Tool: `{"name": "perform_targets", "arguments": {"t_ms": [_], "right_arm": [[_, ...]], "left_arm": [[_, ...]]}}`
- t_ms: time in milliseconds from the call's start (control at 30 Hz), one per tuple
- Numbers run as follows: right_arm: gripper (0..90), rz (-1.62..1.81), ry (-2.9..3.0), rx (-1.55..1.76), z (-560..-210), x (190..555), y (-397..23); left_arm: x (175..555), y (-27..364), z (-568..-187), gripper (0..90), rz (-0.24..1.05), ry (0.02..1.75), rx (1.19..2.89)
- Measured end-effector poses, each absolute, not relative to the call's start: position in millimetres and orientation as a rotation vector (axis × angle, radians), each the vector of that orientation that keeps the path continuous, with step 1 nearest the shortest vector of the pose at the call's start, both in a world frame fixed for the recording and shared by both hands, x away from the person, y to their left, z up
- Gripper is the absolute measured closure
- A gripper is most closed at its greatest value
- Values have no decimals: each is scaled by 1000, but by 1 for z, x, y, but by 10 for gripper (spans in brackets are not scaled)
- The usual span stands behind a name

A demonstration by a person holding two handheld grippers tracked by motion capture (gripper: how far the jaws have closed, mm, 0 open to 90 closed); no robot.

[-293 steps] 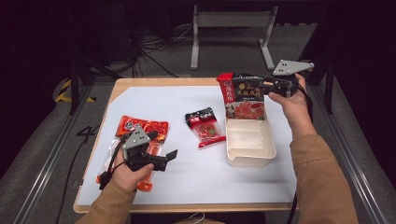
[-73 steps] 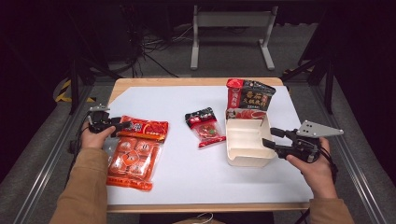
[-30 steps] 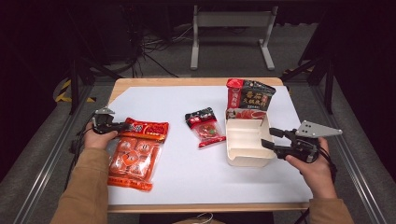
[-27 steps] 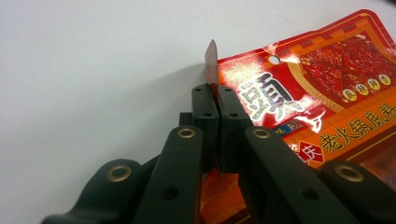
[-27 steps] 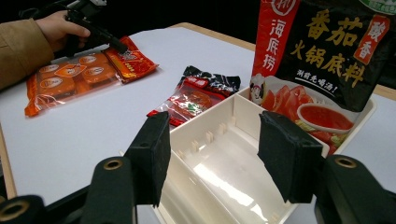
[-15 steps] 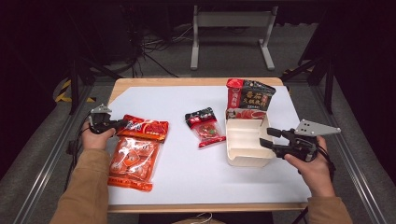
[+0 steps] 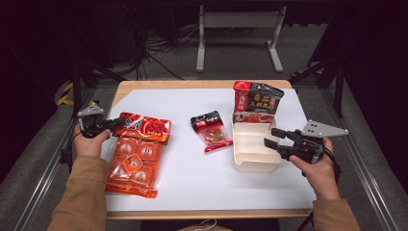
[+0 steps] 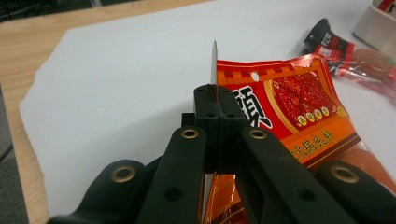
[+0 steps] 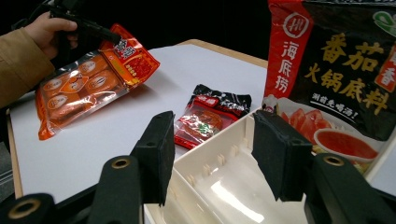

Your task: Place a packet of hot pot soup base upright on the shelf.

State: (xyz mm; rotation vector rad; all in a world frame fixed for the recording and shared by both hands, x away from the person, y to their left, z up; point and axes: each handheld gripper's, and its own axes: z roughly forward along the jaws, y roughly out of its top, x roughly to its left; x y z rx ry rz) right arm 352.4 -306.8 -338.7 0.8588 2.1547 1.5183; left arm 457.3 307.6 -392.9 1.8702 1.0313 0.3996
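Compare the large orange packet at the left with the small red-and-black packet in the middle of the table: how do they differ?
The large orange packet is far bigger than the small red-and-black packet. Its top edge is pinched and lifted by the left claw; the small one lies flat, untouched. Both are sealed food sachets on the white sheet.

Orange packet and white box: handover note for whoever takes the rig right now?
Left hand-held gripper: shut on the top edge of the orange packet, that end lifted, the rest on the white sheet.
Right hand-held gripper: the jaws have just been closing but are not gripping, straddling the near wall of the white box.
Done: tomato packet stands in the box's far end.
Left: probably the orange packet and the small red packet go into the box.
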Motion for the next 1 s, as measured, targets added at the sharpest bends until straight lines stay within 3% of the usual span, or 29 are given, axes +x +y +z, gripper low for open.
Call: {"name": "perform_targets", "arguments": {"t_ms": [600,1000], "right_arm": [[526,1541,2182,752,-329,350,-278],[506,1568,2199,710,-319,346,-261]], "left_arm": [[420,307,-339,900,370,915,1772],[396,292,-307,900,350,705,1747]]}}
